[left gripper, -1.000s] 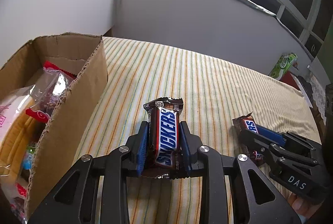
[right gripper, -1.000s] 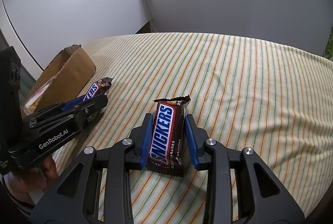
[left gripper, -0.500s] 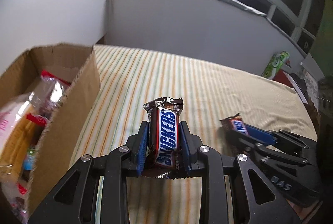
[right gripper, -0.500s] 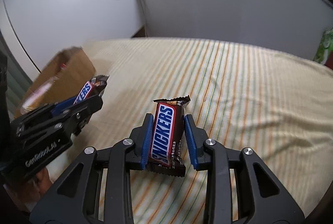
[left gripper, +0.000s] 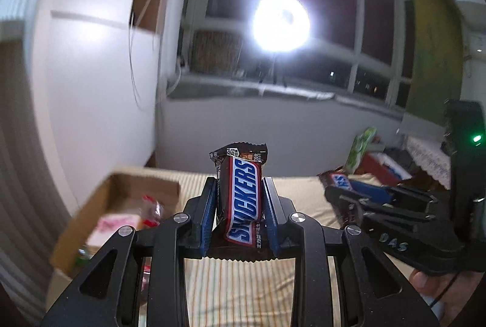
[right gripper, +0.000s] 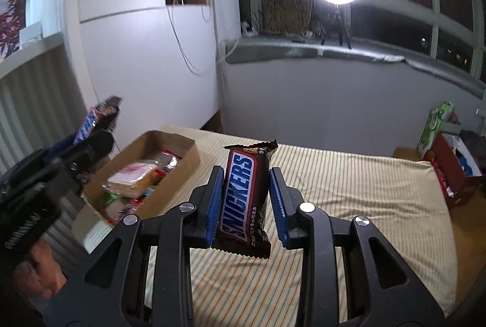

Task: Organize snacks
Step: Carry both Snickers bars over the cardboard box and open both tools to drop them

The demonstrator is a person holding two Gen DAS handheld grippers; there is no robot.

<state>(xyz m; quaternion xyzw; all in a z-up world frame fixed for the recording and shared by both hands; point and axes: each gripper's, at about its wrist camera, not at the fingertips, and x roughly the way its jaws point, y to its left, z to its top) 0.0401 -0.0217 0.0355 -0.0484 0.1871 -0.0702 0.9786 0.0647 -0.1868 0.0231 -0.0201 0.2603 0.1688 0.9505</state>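
While held above striped bed, left gripper (left gripper: 240,205) clamps Snickers bar (left gripper: 243,199); right gripper (right gripper: 246,199) clamps second Snickers (right gripper: 243,196).

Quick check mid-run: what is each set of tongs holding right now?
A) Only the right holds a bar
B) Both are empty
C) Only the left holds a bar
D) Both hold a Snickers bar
D: the left tongs clamp one Snickers bar, and the right tongs clamp another Snickers.

"SNICKERS" runs in blue letters along the brown bar (left gripper: 243,201) in the left claw (left gripper: 240,207), and along the bar (right gripper: 243,199) in the right claw (right gripper: 246,205); "DAS" marks the right claw's side
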